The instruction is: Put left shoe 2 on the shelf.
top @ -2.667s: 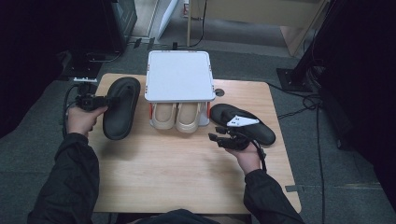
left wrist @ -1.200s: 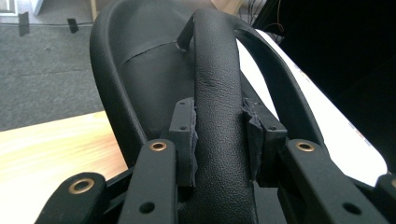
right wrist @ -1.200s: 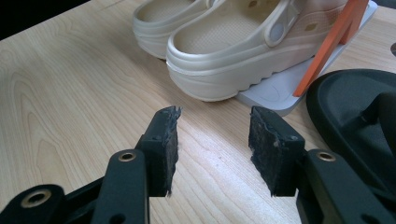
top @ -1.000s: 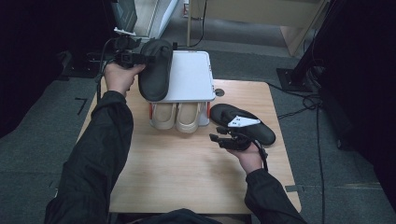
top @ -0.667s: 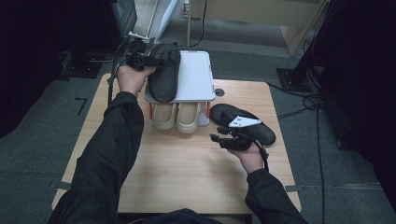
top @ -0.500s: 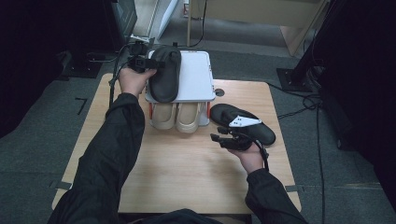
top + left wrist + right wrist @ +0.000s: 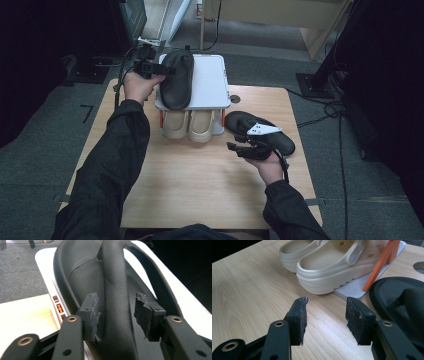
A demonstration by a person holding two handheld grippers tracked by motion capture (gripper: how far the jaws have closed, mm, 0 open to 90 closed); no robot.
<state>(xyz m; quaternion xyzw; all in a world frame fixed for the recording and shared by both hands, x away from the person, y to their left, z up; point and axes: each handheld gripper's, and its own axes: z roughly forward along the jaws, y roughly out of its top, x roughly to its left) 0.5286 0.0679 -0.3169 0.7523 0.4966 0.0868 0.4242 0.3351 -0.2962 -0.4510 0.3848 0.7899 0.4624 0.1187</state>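
Observation:
A black sandal [image 7: 176, 80] lies on the left part of the white rack's top [image 7: 211, 86]. My left gripper [image 7: 150, 67] is at its left side. In the left gripper view the sandal's strap [image 7: 115, 287] runs between the jaws of the left gripper [image 7: 117, 306], which have just been opening; the right pad stands clear of the strap. A second black sandal [image 7: 262, 132] lies on the table at the right. My right gripper [image 7: 240, 149] hovers open at its near side, with bare wood between its pads [image 7: 325, 312].
A pair of beige clogs [image 7: 190, 125] sits on the rack's lower shelf, toes toward me, with an orange support [image 7: 384, 262] beside them. The wooden table [image 7: 200, 185] has a round hole [image 7: 235, 98] near the rack. Cables lie on the grey floor around the table.
The left hand carried the black sandal from the table's left side up onto the rack top and set it down there. The right hand stayed put.

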